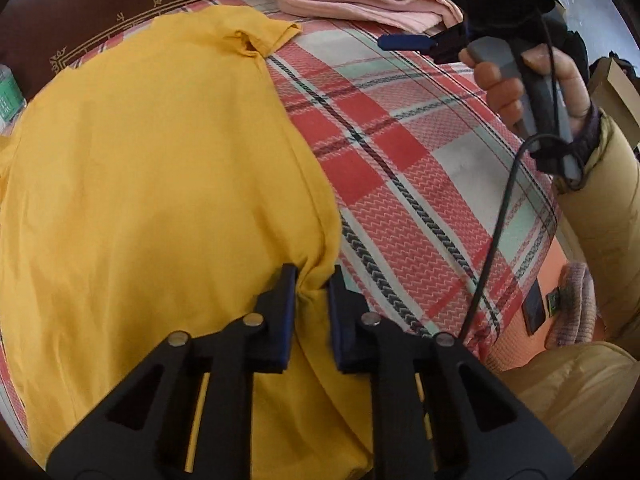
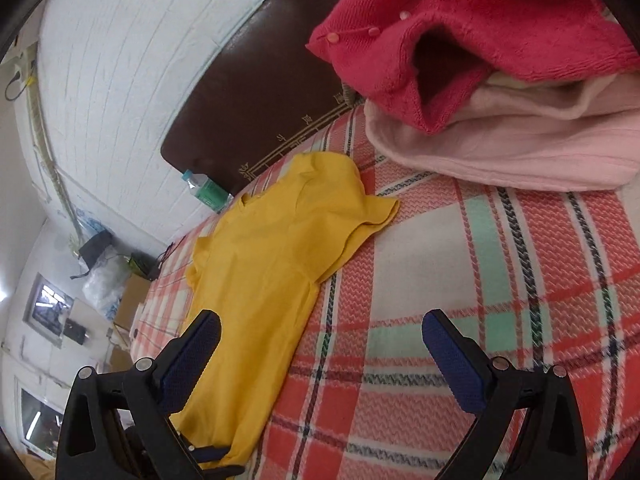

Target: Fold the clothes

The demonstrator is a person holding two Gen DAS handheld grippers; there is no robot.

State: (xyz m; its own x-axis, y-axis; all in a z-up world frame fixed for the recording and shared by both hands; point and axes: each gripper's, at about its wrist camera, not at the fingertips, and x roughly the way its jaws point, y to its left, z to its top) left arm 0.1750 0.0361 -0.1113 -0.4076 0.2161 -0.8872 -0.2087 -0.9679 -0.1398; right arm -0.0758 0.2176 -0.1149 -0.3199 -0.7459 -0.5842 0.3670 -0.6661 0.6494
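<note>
Left gripper (image 1: 313,280) jaws pinch yellow shirt (image 1: 160,184) hem at 6 o'clock; right gripper (image 2: 320,344) jaws spread above bed (image 2: 460,280).

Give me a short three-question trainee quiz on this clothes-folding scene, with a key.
1. True or false: the left claw is pinching the hem corner of the yellow T-shirt.
2. The right claw is: A) open, holding nothing; B) shut on the pink garment; C) shut on the bottle.
3. Fill in: the red knit cardigan lies on top of the ____ garment.

Key: 1 true; 2 A; 3 pink.
</note>
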